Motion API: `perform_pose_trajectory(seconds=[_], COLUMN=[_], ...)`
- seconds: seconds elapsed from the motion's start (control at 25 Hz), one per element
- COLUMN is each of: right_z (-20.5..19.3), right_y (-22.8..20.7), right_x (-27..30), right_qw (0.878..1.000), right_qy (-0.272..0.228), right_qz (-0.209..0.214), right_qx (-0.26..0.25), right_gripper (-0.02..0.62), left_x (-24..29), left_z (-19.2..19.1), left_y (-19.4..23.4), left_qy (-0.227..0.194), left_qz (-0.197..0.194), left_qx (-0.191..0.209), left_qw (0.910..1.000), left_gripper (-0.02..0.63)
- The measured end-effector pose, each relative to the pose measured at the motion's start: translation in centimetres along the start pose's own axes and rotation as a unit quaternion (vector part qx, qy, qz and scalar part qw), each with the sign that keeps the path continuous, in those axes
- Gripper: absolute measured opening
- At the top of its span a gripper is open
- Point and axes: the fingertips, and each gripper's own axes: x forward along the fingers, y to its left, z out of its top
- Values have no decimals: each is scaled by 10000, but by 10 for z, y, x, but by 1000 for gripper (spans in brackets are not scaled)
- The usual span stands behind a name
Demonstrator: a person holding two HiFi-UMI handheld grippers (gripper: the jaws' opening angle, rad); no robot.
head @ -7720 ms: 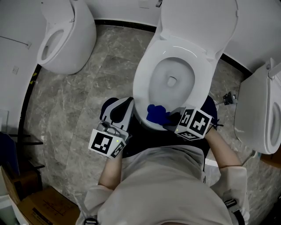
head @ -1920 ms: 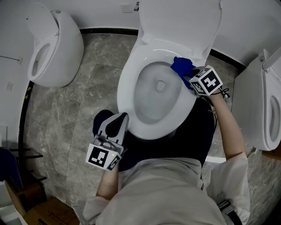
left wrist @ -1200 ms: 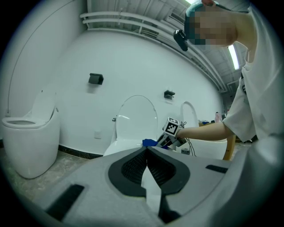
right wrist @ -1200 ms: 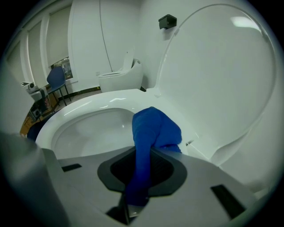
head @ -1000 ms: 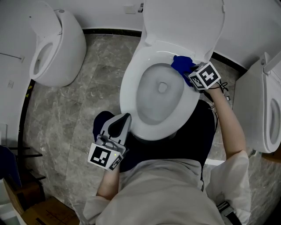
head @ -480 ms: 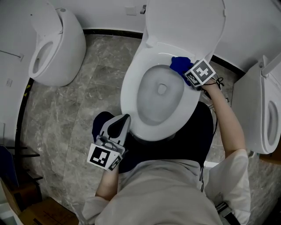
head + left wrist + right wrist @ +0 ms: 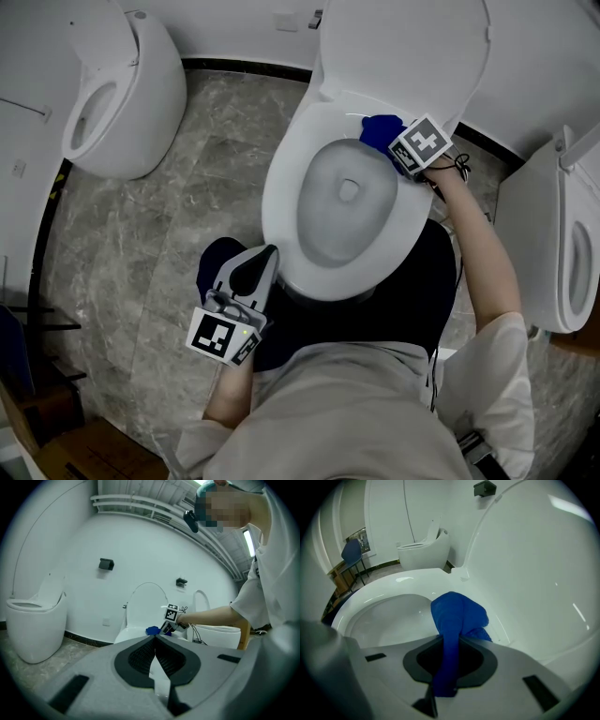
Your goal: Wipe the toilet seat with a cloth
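Far left: a white rounded toilet (image 7: pixel 117 89) stands against the wall on the grey marbled floor (image 7: pixel 178 225), well apart from the work.

Left claw (image 7: pixel 265 253): we see it held low at the person's left side, above a dark shoe (image 7: pixel 217 264), pointing toward the middle toilet. In its own view (image 7: pixel 154 640) the two jaw tips meet, with nothing between them. In the head view the tips lie just beside the near left rim of the white oval toilet seat (image 7: pixel 281 192); we cannot tell whether they touch it.

Middle: the seat is down and the broad white lid (image 7: pixel 403 47) stands raised behind it.

Task item: the crumpled blue cloth (image 7: pixel 378 131) sits on the far right part of the seat, close below the raised lid. In the right gripper view the cloth (image 7: pixel 459 613) is bunched on the seat's surface beside the lid, with the bowl opening to its left.

Right claw (image 7: pixel 396 148): the jaws are clamped on the cloth, and a strip of it runs back between them (image 7: pixel 450 644). We see the person's bare right forearm (image 7: pixel 478 253) stretched across the seat's right side to reach there.

Far right: a second white toilet (image 7: pixel 553 244) stands near the arm.
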Motion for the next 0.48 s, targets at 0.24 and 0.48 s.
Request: perform_pose_trajectory(seconds=[0.24, 0.48], right_z=[8, 20], right_y=[-1, 0], right_x=[4, 12], right_qw=[9999, 10000], right_qy=[-1, 14], right_qz=[65, 61], right_qx=[105, 66], right_gripper=[51, 51], left_x=[-3, -6], left_z=[2, 1], left_y=[3, 6], left_qy=[-44, -50], left_qz=[40, 100], left_qx=[-7, -48], left_qw=[10000, 9999], left_gripper=[8, 8])
